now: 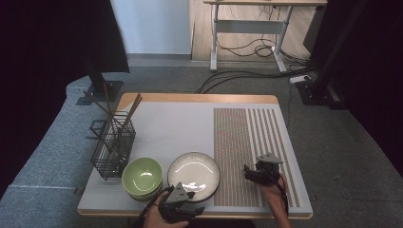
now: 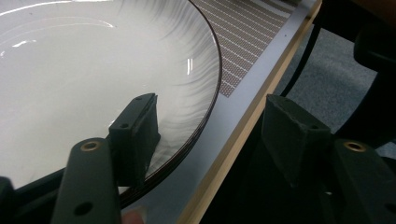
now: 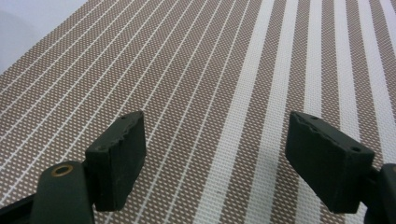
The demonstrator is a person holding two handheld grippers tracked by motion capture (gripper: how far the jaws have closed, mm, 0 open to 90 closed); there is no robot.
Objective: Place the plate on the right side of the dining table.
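A white plate with a dark rim lies at the front middle of the table. My left gripper is at the plate's near edge, held by a hand. In the left gripper view the left gripper is open: one jaw hangs over the plate, the other past the table's wooden edge, and the rim runs between them. My right gripper hovers over the brown striped placemat. Seen up close, the right gripper is open and holds nothing above the placemat.
Stacked green bowls sit just left of the plate. A black wire basket with several chopsticks stands at the table's left side. A white mat covers the table's middle and back. Desk legs and cables are on the floor behind.
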